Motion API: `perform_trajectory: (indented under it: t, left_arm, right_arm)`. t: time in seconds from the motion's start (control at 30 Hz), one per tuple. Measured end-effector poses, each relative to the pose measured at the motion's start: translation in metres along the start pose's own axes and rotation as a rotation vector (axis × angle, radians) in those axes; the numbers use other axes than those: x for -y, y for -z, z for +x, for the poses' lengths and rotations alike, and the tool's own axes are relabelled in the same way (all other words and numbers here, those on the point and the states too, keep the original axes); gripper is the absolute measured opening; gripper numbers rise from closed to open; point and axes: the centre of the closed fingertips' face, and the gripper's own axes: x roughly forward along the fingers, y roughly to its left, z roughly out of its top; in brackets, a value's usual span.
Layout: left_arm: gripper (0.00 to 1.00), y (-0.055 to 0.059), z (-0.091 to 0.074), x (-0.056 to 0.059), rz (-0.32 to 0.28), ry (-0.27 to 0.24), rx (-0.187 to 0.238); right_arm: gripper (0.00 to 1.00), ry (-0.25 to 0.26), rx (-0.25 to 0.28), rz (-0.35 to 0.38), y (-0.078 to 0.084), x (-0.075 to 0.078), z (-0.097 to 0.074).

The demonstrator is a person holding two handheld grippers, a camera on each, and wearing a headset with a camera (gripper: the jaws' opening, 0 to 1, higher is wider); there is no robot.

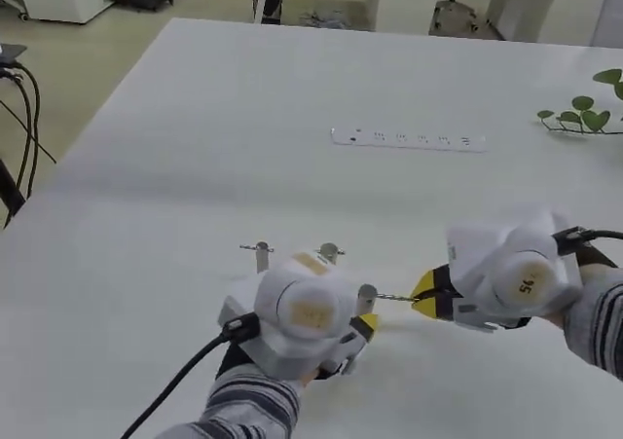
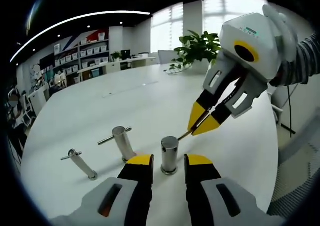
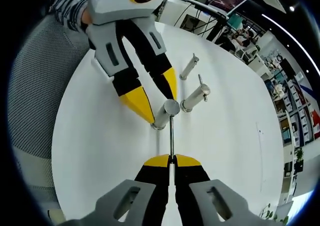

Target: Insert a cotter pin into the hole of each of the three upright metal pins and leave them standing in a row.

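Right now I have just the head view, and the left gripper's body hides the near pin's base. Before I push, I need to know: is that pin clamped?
Observer: No. In the left gripper view the near metal pin stands between the left gripper jaws, with a gap on each side.
Operator: Is the cotter pin lined up?
Observer: In the right gripper view the cotter pin runs straight from the shut right gripper to that pin's top. I cannot tell whether its tip is inside.
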Motion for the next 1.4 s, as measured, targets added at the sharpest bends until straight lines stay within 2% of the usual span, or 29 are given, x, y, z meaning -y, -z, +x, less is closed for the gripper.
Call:
perform_trajectory:
  t: [0.2, 0.53, 0.77, 0.97, 1.07, 1.2, 1.4]
  left_arm:
    - [0.18, -0.001, 0.005, -0.002, -0.027, -0.008, 0.004]
    - [0.15, 0.002, 0.008, 0.002, -0.029, 0.006, -0.005]
    - [0.12, 0.003, 0.007, -0.001, -0.040, 0.001, -0.004]
    - [0.10, 0.004, 0.007, -0.003, -0.051, -0.001, 0.000]
    - [0.10, 0.004, 0.007, -0.003, -0.055, 0.003, 0.003]
    - [0.10, 0.004, 0.006, -0.003, -0.059, 0.013, 0.005]
    - [0.10, 0.004, 0.007, -0.002, -0.053, 0.027, 0.007]
  right_arm:
    - [0.00, 0.000, 0.003, -0.011, -0.003, 0.000, -0.004]
    - [0.00, 0.007, 0.014, -0.006, -0.006, 0.000, -0.007]
    - [0.00, -0.002, 0.021, -0.016, -0.013, -0.004, -0.008]
    - [0.00, -0.004, 0.022, -0.002, -0.011, -0.004, -0.007]
    - [0.00, -0.007, 0.000, -0.011, -0.006, -0.004, -0.006]
    - [0.00, -0.004, -0.004, 0.010, -0.002, -0.003, -0.007]
    - [0.00, -0.007, 0.000, 0.001, -0.004, -0.004, -0.006]
